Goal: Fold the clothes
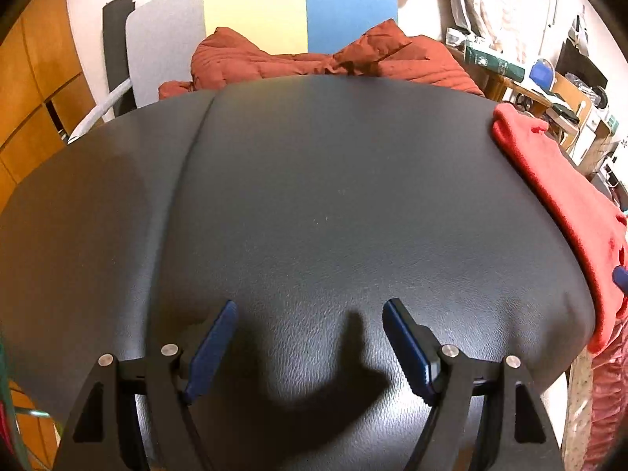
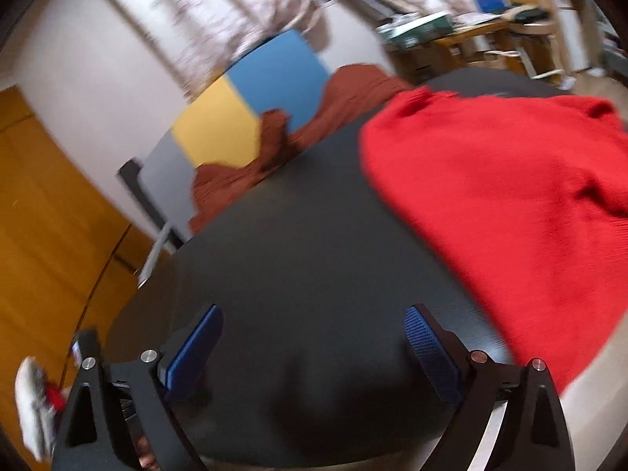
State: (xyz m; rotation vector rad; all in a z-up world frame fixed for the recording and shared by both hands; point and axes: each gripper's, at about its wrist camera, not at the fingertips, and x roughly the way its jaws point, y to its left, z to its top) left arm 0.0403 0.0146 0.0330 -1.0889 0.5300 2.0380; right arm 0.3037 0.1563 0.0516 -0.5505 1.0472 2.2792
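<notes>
A red garment is seen lying on the right part of the dark padded bench, its outer edge draped over the bench's right side. It is laid in a fairly compact, flattish shape with a rounded edge towards the middle of the bench, but whether it is neatly folded or merely spread cannot be told, the right wrist view being blurred; the scene would suit both a garment set aside once folded and one waiting to be drawn in. Its long axis is judged to run from the near right edge towards the far right corner. A rust-brown quilted piece is heaped behind the bench's far edge. The left hand-held gripper and the right hand-held gripper are both held with fingers apart over bare bench, nothing between them.
</notes>
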